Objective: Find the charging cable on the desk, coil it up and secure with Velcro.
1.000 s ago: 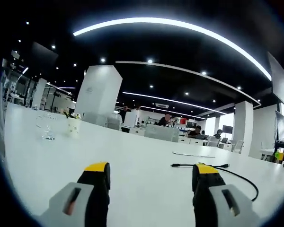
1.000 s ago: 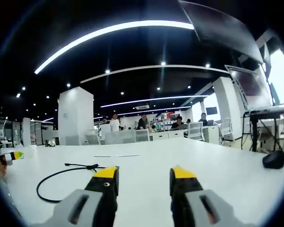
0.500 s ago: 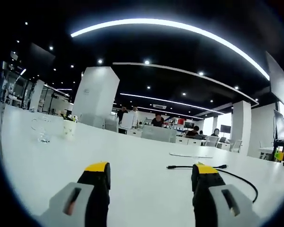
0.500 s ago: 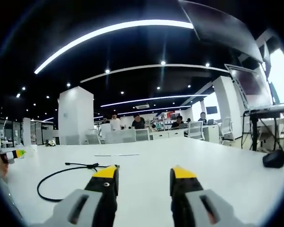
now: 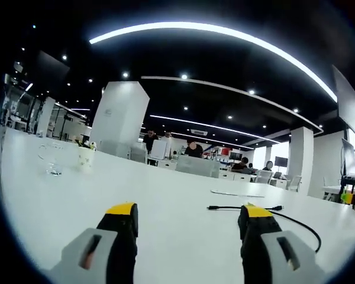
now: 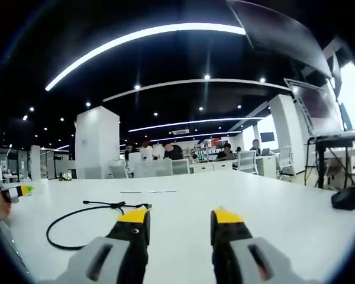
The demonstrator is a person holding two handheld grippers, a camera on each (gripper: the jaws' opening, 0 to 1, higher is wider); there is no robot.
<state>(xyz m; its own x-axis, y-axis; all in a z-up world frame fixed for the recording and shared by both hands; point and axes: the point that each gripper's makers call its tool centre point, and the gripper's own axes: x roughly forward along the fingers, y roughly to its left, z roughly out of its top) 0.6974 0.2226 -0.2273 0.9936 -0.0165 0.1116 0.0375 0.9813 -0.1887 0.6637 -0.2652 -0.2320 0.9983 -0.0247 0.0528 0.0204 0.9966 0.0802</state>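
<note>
A thin black charging cable lies on the white desk, curving past the right jaw of my left gripper, which is open and holds nothing. In the right gripper view the same cable loops to the left of my right gripper, its plug ends lying just beyond the left jaw. The right gripper is open and holds nothing. A thin pale strip lies flat farther out on the desk, and it appears as a strip in the left gripper view too.
A glass and a paper cup stand at the far left of the desk. A black mouse sits at the right edge. Several people sit at desks in the background, and a white pillar rises behind.
Both views have shifted slightly with the hands; the cable and the other things on the desk have not moved. Both grippers stay open.
</note>
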